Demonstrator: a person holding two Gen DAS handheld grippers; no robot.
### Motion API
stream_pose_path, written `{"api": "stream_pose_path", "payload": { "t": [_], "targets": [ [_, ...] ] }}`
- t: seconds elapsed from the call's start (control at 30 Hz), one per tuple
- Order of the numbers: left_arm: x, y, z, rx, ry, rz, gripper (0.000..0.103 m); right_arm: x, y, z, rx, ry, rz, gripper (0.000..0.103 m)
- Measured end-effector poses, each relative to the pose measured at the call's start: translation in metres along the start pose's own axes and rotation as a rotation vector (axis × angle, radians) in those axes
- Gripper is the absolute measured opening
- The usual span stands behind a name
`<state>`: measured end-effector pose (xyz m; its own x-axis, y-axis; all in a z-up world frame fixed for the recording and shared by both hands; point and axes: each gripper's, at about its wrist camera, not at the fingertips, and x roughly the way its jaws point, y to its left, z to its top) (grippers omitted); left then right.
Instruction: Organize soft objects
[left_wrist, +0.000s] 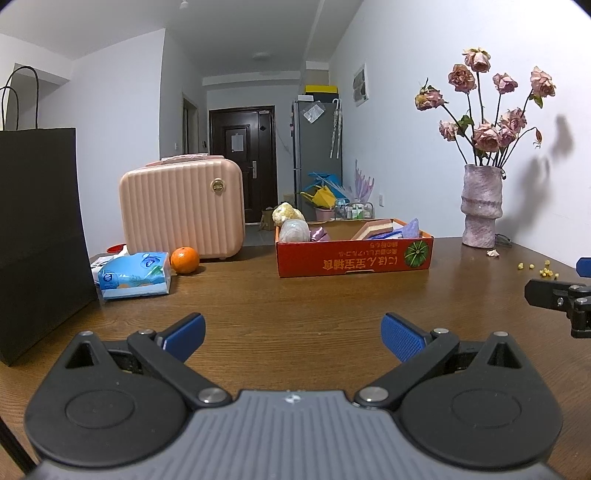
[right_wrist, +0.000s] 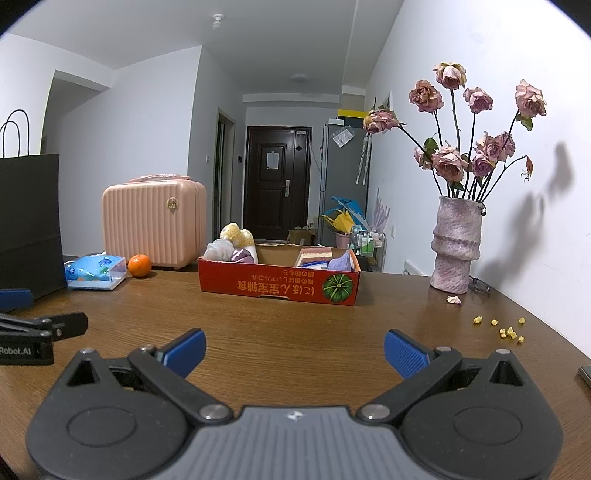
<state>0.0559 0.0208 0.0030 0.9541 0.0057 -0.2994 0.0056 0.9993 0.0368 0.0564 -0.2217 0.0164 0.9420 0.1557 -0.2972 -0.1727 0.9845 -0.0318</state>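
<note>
A shallow red cardboard box (left_wrist: 354, 258) (right_wrist: 277, 286) stands on the brown table ahead of both grippers. It holds soft things: a yellow sponge ball (left_wrist: 287, 213) (right_wrist: 236, 233), a pale mesh puff (left_wrist: 294, 231) (right_wrist: 218, 249), a purple puff (right_wrist: 241, 255), layered sponges (left_wrist: 375, 228) (right_wrist: 314, 255) and a lilac cloth (left_wrist: 410, 228) (right_wrist: 341, 263). My left gripper (left_wrist: 293, 334) hangs open over bare table, well short of the box. My right gripper (right_wrist: 294, 350) is also open and holds nothing. Each gripper shows at the edge of the other's view.
A tissue pack (left_wrist: 135, 275) (right_wrist: 96, 272), an orange (left_wrist: 184, 260) (right_wrist: 140, 265), a pink case (left_wrist: 181, 208) (right_wrist: 155, 221) and a black paper bag (left_wrist: 40, 240) (right_wrist: 29, 225) stand left. A vase of dried roses (left_wrist: 481, 206) (right_wrist: 456, 245) and yellow crumbs (right_wrist: 508, 330) lie right.
</note>
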Motion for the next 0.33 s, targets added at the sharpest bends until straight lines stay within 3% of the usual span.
{"api": "stream_pose_path", "payload": {
  "t": [0.33],
  "targets": [
    [0.0013,-0.0012,-0.0027,0.012,-0.001,0.005,0.103,0.0003,0.0012,-0.0020,0.000,0.004,0.000,0.103]
  ]
}}
